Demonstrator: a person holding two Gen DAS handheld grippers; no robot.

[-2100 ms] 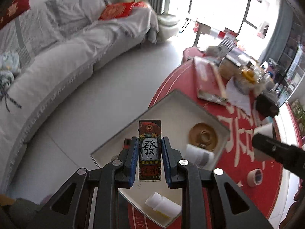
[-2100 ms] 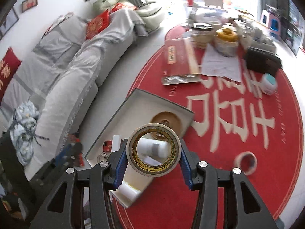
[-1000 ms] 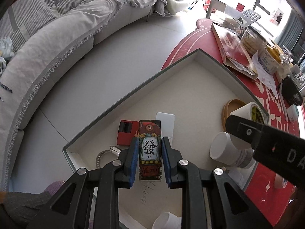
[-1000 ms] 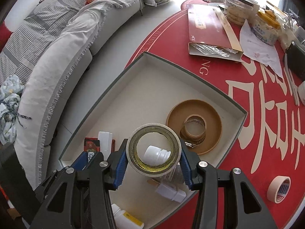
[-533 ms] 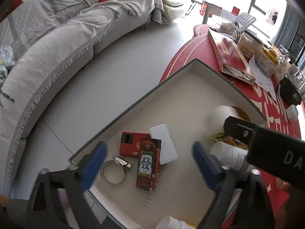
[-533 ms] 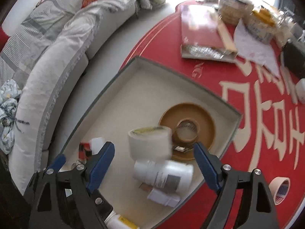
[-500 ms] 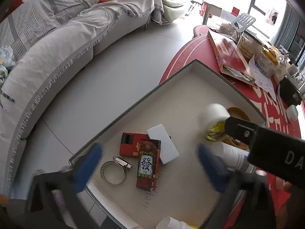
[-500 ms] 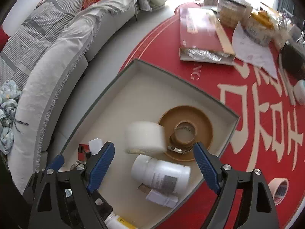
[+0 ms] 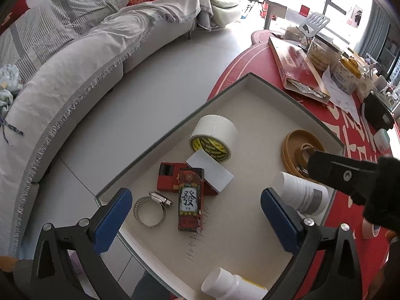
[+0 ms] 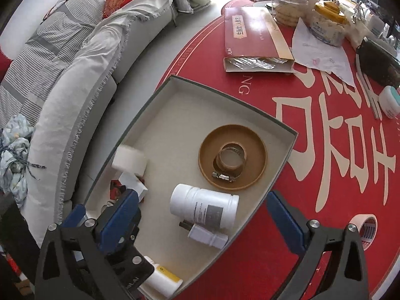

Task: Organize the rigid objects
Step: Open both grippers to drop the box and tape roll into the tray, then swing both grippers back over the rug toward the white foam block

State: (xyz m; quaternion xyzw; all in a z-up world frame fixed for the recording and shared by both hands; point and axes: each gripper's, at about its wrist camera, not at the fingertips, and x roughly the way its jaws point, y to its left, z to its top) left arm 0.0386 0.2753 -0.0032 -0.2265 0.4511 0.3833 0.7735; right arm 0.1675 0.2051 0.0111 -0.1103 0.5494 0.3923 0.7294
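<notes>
The left gripper (image 9: 193,212) is hanging released, its blue pads spread wide at the bottom of the left wrist frame, gripping nothing. Between them, in the lower centre of that frame, the mahjong-print card box (image 9: 190,200) is lying flat on the floor of the shallow box lid (image 9: 272,86), overlapping a red box (image 9: 168,176) and a white block (image 9: 210,169). A hose clamp (image 9: 150,208) is lying just left of it. The white tape roll (image 9: 213,137) is resting on its side above the block, touching it.

The right gripper (image 10: 202,218) is also gaping, empty, low in the right wrist frame. Between its pads a white bottle (image 10: 203,208) is lying on its side, with a brown dish (image 10: 232,157) above it. A beige tape roll (image 10: 365,227) is sitting on the red tablecloth (image 10: 325,150) at lower right.
</notes>
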